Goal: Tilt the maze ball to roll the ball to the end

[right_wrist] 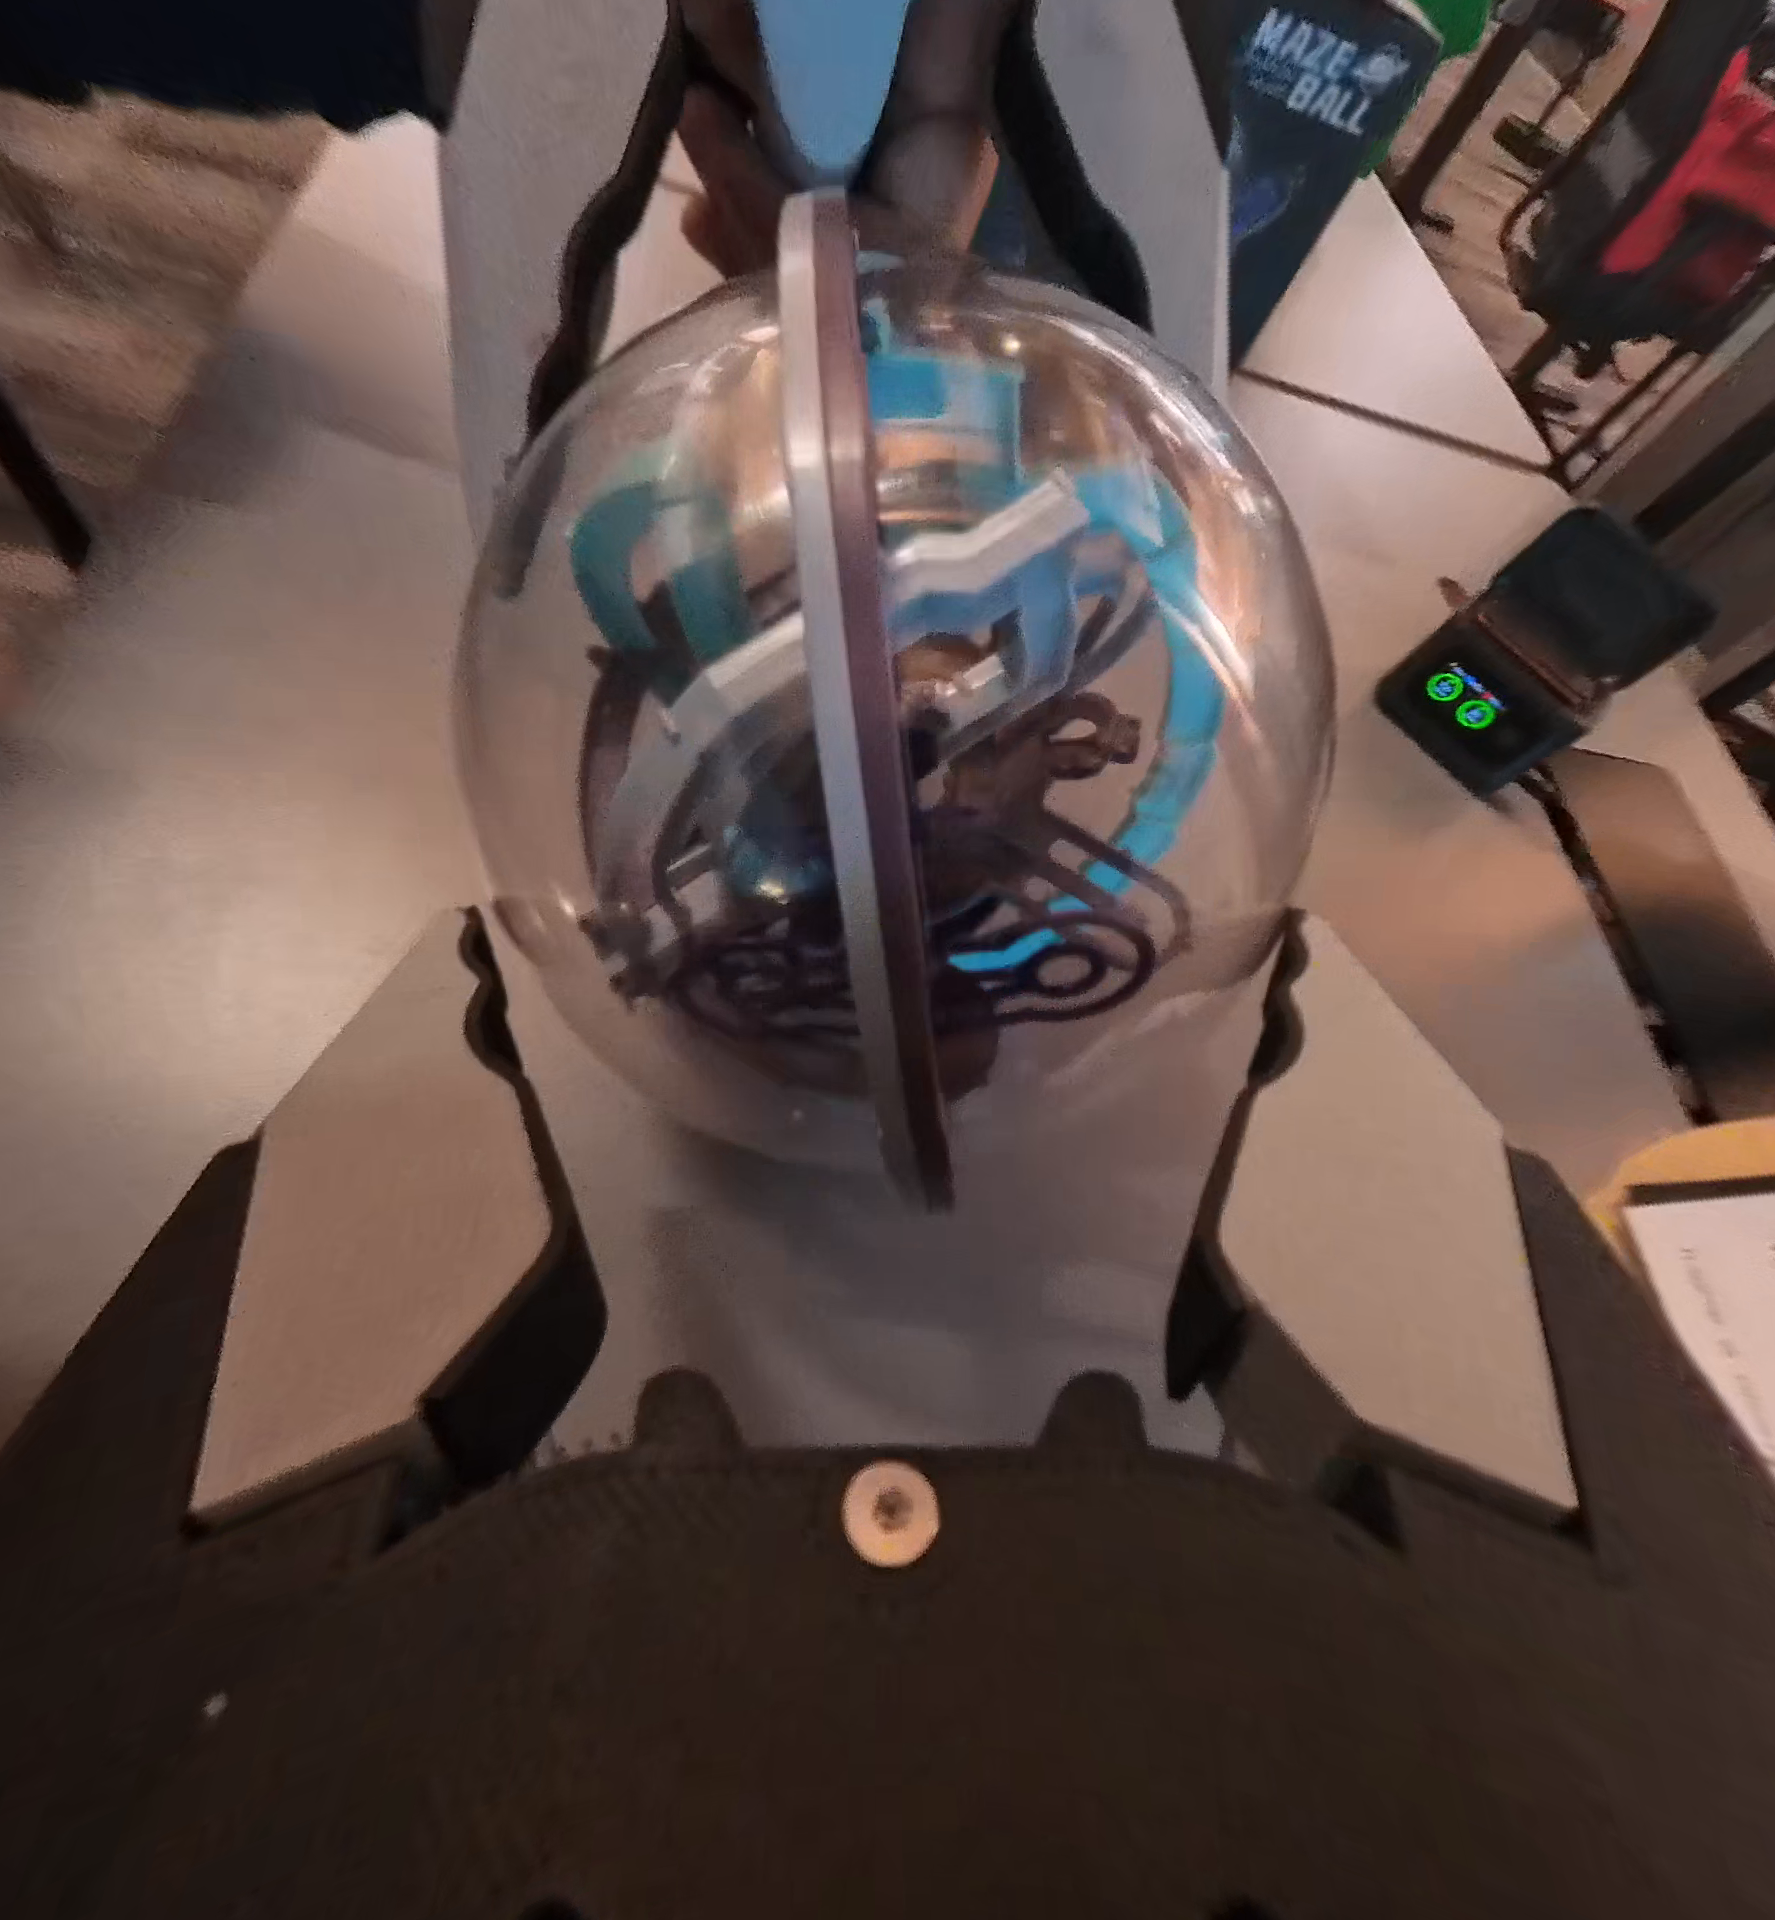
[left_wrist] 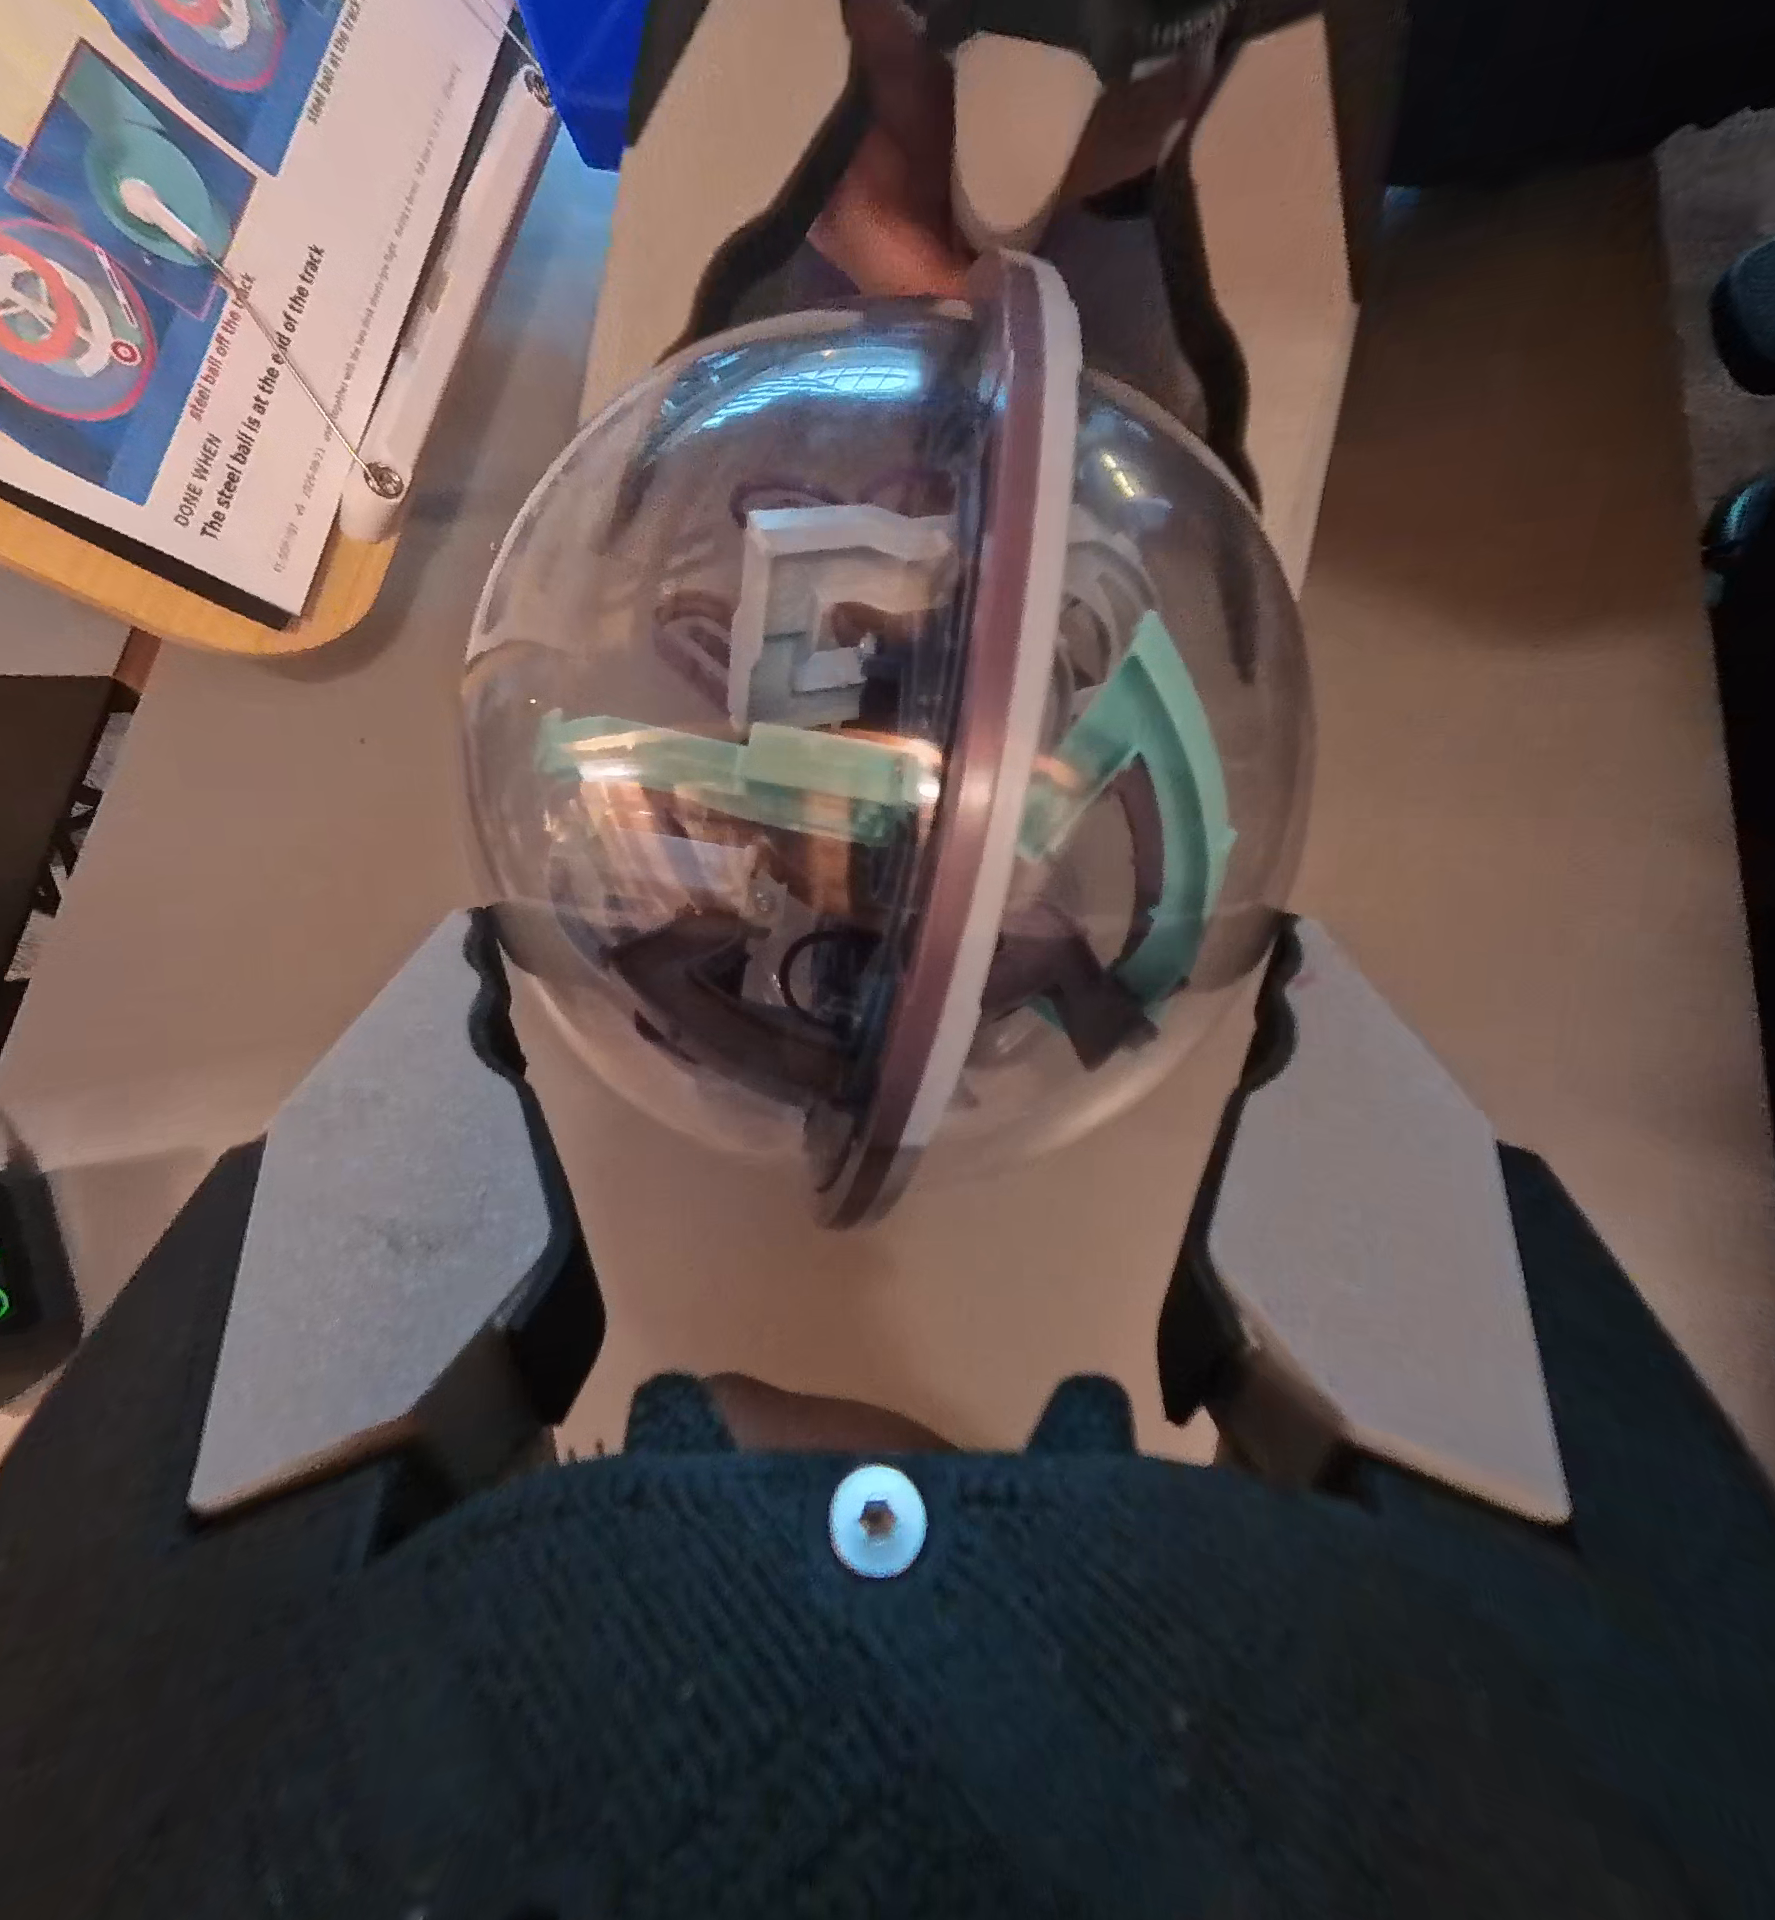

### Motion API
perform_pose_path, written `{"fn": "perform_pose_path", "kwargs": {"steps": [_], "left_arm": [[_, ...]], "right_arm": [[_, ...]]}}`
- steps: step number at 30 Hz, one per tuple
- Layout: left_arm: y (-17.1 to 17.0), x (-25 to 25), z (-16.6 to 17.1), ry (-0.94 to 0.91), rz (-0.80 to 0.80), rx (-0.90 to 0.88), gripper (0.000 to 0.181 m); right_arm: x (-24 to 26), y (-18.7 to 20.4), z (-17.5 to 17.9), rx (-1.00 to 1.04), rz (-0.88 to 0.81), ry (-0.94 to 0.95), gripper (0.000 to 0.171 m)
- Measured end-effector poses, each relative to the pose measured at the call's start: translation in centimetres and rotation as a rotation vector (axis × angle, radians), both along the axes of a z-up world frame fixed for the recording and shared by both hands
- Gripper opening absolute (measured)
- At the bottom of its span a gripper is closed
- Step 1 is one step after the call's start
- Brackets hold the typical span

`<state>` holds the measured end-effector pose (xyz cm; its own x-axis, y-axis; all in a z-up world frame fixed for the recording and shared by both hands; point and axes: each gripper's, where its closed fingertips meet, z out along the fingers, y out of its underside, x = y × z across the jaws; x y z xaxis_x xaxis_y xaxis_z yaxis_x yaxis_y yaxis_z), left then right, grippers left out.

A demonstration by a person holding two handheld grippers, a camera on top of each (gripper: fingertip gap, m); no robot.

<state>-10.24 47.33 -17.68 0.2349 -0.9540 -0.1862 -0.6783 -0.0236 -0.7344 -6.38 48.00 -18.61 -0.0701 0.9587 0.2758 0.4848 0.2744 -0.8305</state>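
Observation:
The maze ball [left_wrist: 883, 748] is a clear plastic sphere with a grey and purple equator ring and mint, grey and dark tracks inside. It is held off the table between both grippers. My left gripper [left_wrist: 883, 966] is shut on its lower sides, with the ring running near vertical. My right gripper [right_wrist: 883, 966] is shut on the same maze ball [right_wrist: 893, 707] from the opposite side. Each view shows the other gripper's fingers [left_wrist: 1226, 312] [right_wrist: 540, 343] beyond the sphere. I cannot make out the small steel ball inside.
A printed instruction sheet on a wooden board [left_wrist: 135, 312] lies at the left; it also shows in the right wrist view [right_wrist: 1745, 1330]. A small black device with a green-lit screen [right_wrist: 1485, 707] sits on the table [right_wrist: 187, 831]. A dark blue box [right_wrist: 1309, 156] stands behind.

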Motion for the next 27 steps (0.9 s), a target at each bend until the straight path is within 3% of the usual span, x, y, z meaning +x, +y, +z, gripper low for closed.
{"fn": "perform_pose_path", "kwargs": {"steps": [9,15,18,27], "left_arm": [[-0.2,-0.7,0.0,-0.044,0.037,0.037,0.134],[-1.2,-2.1,-2.4,-0.065,0.124,0.101,0.129],[-0.1,-2.1,-3.6,-0.068,0.183,0.188,0.124],[-0.2,-0.7,-1.7,-0.181,0.158,0.259,0.129]], "right_arm": [[0.0,0.4,-0.5,-0.014,-0.035,-0.005,0.139],[0.4,0.4,-1.0,-0.086,-0.028,0.01,0.136],[0.3,0.5,-1.0,-0.102,-0.021,0.016,0.136],[0.9,0.5,-2.2,-0.147,-0.027,-0.006,0.135]]}}
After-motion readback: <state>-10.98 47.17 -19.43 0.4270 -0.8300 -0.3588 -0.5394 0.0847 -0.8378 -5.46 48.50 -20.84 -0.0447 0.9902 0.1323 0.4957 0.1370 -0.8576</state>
